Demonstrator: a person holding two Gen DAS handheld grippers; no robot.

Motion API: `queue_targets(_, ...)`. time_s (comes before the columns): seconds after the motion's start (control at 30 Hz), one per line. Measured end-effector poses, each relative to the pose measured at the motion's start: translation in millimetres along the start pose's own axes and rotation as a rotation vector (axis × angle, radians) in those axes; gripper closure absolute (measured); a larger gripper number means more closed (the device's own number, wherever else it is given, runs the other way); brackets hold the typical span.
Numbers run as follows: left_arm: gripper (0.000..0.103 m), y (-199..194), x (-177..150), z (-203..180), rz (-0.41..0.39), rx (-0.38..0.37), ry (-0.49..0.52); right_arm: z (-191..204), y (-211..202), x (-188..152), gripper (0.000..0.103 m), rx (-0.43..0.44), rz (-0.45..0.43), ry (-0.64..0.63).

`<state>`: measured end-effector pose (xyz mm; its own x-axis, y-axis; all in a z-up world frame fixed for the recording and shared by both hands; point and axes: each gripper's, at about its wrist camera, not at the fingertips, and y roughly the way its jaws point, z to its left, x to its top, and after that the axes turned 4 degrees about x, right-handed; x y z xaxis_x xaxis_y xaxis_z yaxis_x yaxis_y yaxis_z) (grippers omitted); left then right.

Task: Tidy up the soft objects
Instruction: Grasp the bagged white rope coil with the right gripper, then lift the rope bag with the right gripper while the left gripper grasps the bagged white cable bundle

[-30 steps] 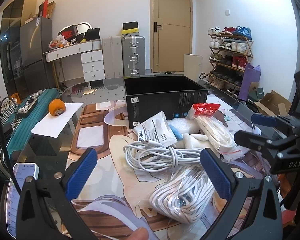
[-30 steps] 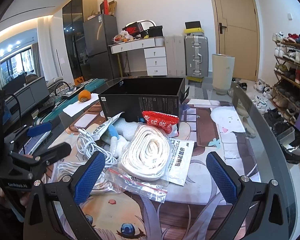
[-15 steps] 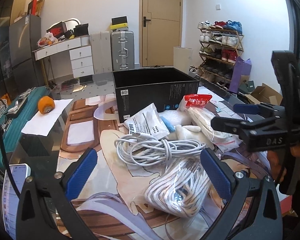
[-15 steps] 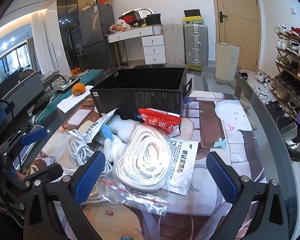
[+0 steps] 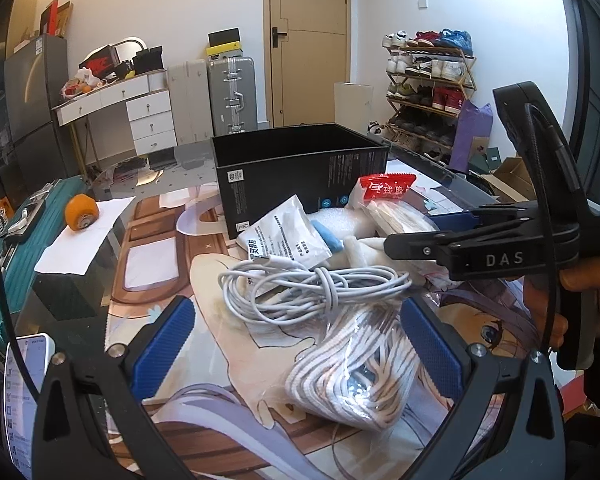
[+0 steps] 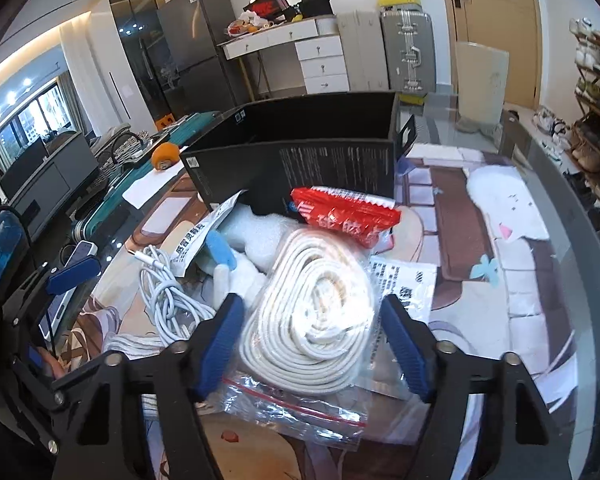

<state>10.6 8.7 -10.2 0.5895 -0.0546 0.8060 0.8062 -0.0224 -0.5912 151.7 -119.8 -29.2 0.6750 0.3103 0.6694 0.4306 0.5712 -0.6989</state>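
A pile of soft things lies in front of an open black box (image 5: 300,176) (image 6: 300,148). In the left wrist view my left gripper (image 5: 300,344) is open above a bagged white rope coil (image 5: 356,376), with a loose white cable bundle (image 5: 312,292) just beyond. In the right wrist view my right gripper (image 6: 312,340) is open, its blue pads on either side of a bagged cream rope coil (image 6: 320,308). A red snack packet (image 6: 344,216), white sachets (image 5: 288,236) and a white plush with blue parts (image 6: 236,248) lie behind.
An orange roller wheel (image 5: 81,213) sits on white paper at the left. A phone (image 5: 24,384) lies near the left table edge. The right gripper's body (image 5: 500,248) reaches in from the right. Suitcases, drawers and a shoe rack stand beyond the table.
Both grippers moved forward and down toward the pile. The right gripper's pads narrowed and now flank the cream rope bag. The left gripper is closer to the white rope bag.
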Motion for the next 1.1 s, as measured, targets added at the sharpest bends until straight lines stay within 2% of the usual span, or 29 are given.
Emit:
queue_targets(0.2, 0.0, 1.6, -1.2, -3.7, 0.014, -0.016, 0.014, 1.7, -4.5, -2.2, 0.064, 0.027, -0.01, -0.004)
queue_targets(0.4, 0.0, 1.1, -4.1, -14.6, 0.03, -0.046, 0.061, 2.7, -24.0, -10.5, 0.066, 0.02, -0.046, -0.019)
queue_targets(0.6, 0.002, 7.4, -9.5, -30.4, 0.077, -0.059, 0.131, 2.3, -39.2, -16.6, 0.066, 0.025, -0.065, -0.024)
queue_targets(0.67, 0.01, 8.7, -12.0, -34.9, 0.092, -0.076, 0.152, 3.2, -41.4, -17.5, 0.066, 0.026, -0.068, -0.029)
queue_targets(0.73, 0.031, 11.8, -15.2, -40.7, 0.118, -0.087, 0.183, 3.4, -42.7, -17.7, 0.066, 0.026, -0.068, -0.031)
queue_targets(0.77, 0.032, 11.2, -16.3, -42.7, 0.116, -0.088, 0.188, 3.5, -43.4, -17.6, 0.066, 0.024, -0.069, -0.033)
queue_targets(0.83, 0.048, 8.2, -17.5, -45.4, 0.11, -0.115, 0.192, 3.9, -44.2, -17.5, 0.066, 0.025, -0.069, -0.034)
queue_targets(0.93, 0.061, 3.0, -17.5, -46.7, 0.101, -0.136, 0.192, 5.1, -45.7, -17.8, 0.066, 0.026, -0.073, -0.04)
queue_targets(1.1, 0.068, -5.7, -12.9, -44.7, 0.095, -0.192, 0.168, 7.0, -49.5, -16.7, 0.066, 0.027, -0.087, -0.05)
